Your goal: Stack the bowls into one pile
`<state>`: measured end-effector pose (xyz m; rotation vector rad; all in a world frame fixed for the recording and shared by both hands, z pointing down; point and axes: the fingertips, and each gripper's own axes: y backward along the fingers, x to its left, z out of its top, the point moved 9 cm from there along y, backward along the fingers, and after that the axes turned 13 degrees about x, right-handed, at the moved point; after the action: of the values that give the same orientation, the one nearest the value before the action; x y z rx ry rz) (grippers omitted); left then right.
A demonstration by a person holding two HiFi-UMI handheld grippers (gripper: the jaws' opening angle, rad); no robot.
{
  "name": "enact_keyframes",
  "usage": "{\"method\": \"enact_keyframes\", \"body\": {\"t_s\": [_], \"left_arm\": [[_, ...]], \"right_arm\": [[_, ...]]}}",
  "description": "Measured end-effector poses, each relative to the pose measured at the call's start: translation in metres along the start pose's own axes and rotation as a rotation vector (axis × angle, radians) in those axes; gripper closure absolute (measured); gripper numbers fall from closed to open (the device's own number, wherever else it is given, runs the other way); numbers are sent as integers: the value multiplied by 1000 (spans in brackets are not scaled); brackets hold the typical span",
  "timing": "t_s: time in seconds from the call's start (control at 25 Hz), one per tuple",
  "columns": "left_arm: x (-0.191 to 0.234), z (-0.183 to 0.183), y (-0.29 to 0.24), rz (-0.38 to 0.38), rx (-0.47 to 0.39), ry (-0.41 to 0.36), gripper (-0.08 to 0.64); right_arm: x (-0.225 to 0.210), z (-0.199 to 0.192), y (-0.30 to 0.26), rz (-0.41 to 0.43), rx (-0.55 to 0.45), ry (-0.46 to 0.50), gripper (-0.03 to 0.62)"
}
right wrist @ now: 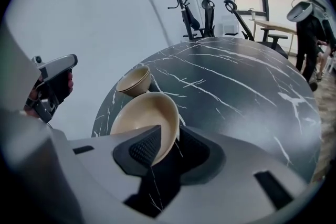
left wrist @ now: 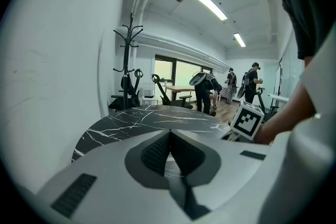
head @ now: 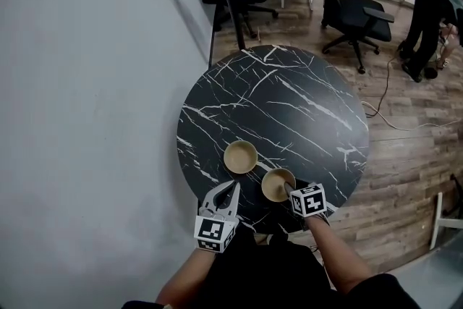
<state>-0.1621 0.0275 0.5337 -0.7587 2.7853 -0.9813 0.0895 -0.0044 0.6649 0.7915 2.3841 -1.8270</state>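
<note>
Nearer bowl (right wrist: 143,122) has its rim between the parted fingers of the right gripper (right wrist: 170,136), not yet clamped. Second bowl (right wrist: 134,81) sits on the tabletop (right wrist: 236,92) just beyond, to their left. Left gripper (left wrist: 169,134) fingers are closed, empty.

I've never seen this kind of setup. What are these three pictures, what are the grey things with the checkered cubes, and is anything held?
No robot here: a person holds a grey two-jaw gripper in each hand. The head view looks down from their head; the other two views ride on the grippers. On the round black marble-patterned table stand two tan bowls, apart. The left gripper is shut and empty, at the table's near edge. The right gripper is open, its jaws straddling the rim of the nearer tan bowl, not yet clamped. The farther tan bowl is untouched.
</note>
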Motion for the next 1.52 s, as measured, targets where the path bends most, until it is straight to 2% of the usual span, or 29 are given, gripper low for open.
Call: {"method": "enact_keyframes", "body": {"t_s": [0.44,0.64,1.0,1.52], "left_arm": [[9,-9,8,23,10,30,548],[13,-10,9,35,3,51,548],[16,-10,8,41,8,58,548],[23,-13,8,41,6,66,548]], "right_arm": [[5,3,-4,-3,23,36,549],[9,5,-5,12,39,67,565],[13,12,3,27,32,73,566],[40,50,27,65,-66,133,566]]}}
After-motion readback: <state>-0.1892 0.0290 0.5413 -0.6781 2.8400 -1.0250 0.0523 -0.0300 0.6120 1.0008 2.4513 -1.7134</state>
